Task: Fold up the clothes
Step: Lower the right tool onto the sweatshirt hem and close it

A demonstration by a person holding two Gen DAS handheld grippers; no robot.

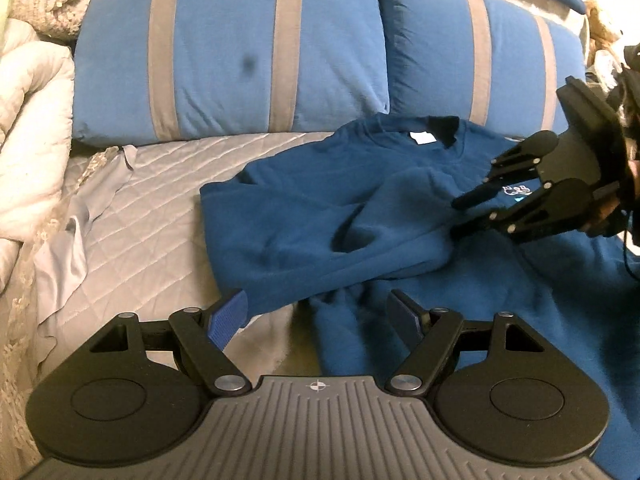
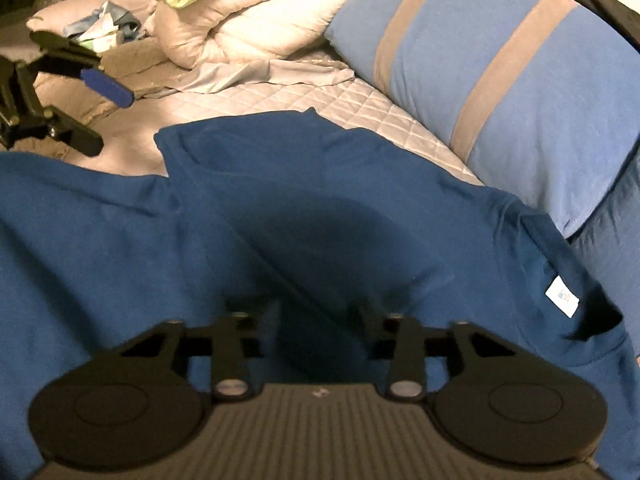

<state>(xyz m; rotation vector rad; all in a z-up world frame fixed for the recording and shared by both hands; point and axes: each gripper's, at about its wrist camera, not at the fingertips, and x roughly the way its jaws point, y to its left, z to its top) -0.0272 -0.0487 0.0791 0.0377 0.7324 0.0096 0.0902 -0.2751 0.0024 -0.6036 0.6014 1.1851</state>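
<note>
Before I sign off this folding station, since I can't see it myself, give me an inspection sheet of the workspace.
Surface: grey quilted bedspread, bare left of the garment.
Job's things: dark blue sweatshirt lying rumpled, one sleeve across the chest, white neck label showing.
Clutter: loose grey sheet at the bed's left side; crumpled packaging farther back.
Grippers: left gripper open, low over the sweatshirt's lower edge, nothing between its pads; right gripper over the sweatshirt's chest, jaws narrow, grip unclear.
Cables: thin black lead hanging by the right gripper.
Surroundings: two blue pillows with grey stripes; bunched white duvet.
</note>
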